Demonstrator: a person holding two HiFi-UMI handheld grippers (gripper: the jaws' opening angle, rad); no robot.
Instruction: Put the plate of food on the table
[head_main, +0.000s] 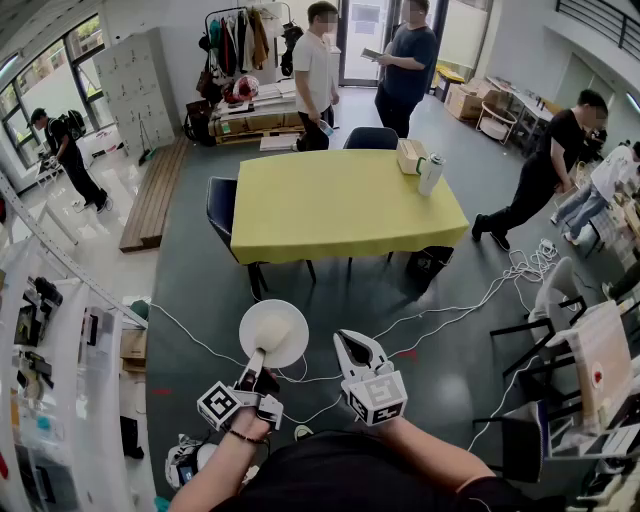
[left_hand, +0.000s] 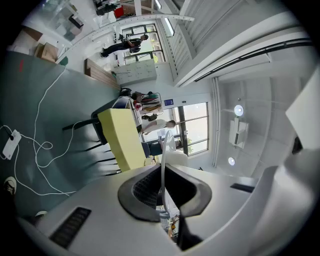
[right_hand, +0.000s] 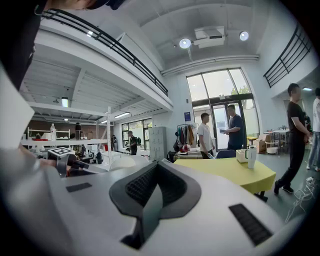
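A round white plate (head_main: 273, 332) carrying a pale mound of food (head_main: 276, 327) hangs over the grey floor, well short of the yellow table (head_main: 340, 205). My left gripper (head_main: 258, 362) is shut on the plate's near rim. In the left gripper view the rim (left_hand: 162, 160) runs edge-on between the jaws of the left gripper (left_hand: 162, 189), with the table (left_hand: 122, 139) beyond. My right gripper (head_main: 355, 350) floats beside the plate, shut and empty. In the right gripper view the right gripper (right_hand: 155, 192) has its jaws pressed together, and the table (right_hand: 227, 171) lies ahead to the right.
A tissue box (head_main: 410, 156) and a white tumbler (head_main: 430, 174) stand at the table's far right corner. Dark chairs (head_main: 222, 205) flank the table. Two people (head_main: 318, 60) stand beyond it and another (head_main: 545, 165) to the right. White cables (head_main: 470, 300) trail across the floor.
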